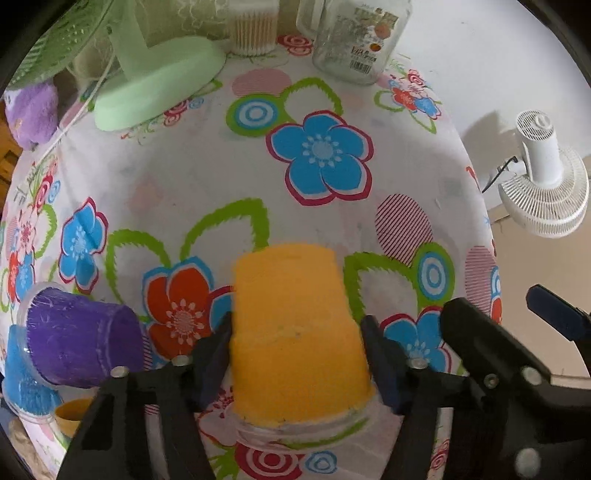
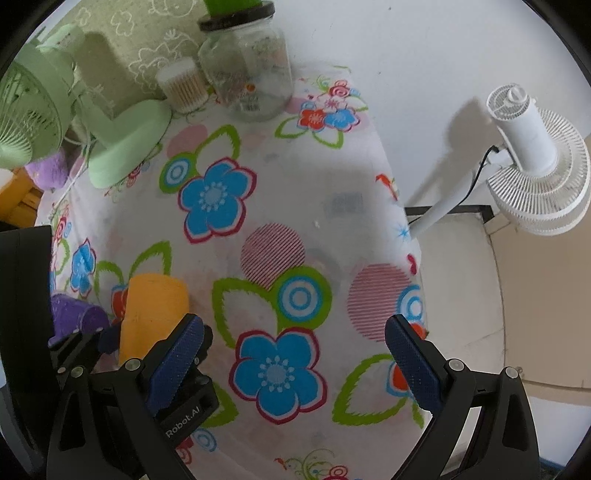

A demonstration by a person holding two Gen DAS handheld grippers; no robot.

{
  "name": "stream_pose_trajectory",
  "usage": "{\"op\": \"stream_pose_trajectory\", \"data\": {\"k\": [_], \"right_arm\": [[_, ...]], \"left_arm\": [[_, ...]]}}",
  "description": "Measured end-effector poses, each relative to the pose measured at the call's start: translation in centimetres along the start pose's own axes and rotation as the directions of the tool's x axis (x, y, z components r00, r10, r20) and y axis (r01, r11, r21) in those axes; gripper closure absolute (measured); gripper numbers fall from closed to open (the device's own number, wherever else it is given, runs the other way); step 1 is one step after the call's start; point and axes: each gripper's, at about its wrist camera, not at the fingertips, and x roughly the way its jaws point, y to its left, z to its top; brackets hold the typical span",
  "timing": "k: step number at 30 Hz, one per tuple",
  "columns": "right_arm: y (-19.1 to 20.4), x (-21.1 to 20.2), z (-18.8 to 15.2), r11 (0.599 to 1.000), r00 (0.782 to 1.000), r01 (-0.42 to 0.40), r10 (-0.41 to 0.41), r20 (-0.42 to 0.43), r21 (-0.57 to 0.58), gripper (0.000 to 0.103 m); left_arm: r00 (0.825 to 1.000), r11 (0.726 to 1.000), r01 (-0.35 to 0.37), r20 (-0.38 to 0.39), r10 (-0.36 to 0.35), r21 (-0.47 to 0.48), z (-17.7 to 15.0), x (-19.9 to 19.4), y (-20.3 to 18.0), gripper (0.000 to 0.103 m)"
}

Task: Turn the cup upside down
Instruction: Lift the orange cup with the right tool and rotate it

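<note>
An orange cup (image 1: 295, 332) stands upside down on the flowered tablecloth (image 1: 221, 177), its clear rim down on the cloth. My left gripper (image 1: 297, 354) has a finger on each side of it, pads against its walls. The cup also shows in the right wrist view (image 2: 153, 314), with the left gripper's fingers beside it. My right gripper (image 2: 295, 365) is open and empty, above the cloth to the right of the cup. A purple cup (image 1: 77, 339) lies tilted on its side to the left, over a blue cup (image 1: 22, 384).
A green desk fan (image 1: 147, 81), a tub of cotton swabs (image 1: 253, 27) and a glass jar (image 1: 354, 37) stand at the table's far edge. A small orange cup (image 1: 70, 415) sits at the near left. A white floor fan (image 2: 535, 162) stands right of the table's edge.
</note>
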Motion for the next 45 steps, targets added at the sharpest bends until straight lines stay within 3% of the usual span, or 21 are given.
{"op": "stream_pose_trajectory", "data": {"k": [15, 29, 45], "right_arm": [[2.5, -2.7, -3.3, 1.0, 1.0, -0.013, 0.013, 0.014, -0.023, 0.003], [6.3, -6.1, -10.5, 0.999, 1.0, -0.025, 0.026, 0.013, -0.047, 0.003], [7.5, -3.6, -16.5, 0.999, 0.997, -0.032, 0.03, -0.071, -0.018, 0.003]], "left_arm": [[0.999, 1.0, 0.007, 0.033, -0.007, -0.003, -5.5, -3.3, 1.1, 0.039], [0.999, 0.999, 0.043, 0.02, -0.042, -0.026, -13.4, -7.1, 4.8, 0.038], [0.998, 0.998, 0.051, -0.047, -0.052, -0.022, -18.7, -4.5, 6.3, 0.037]]}}
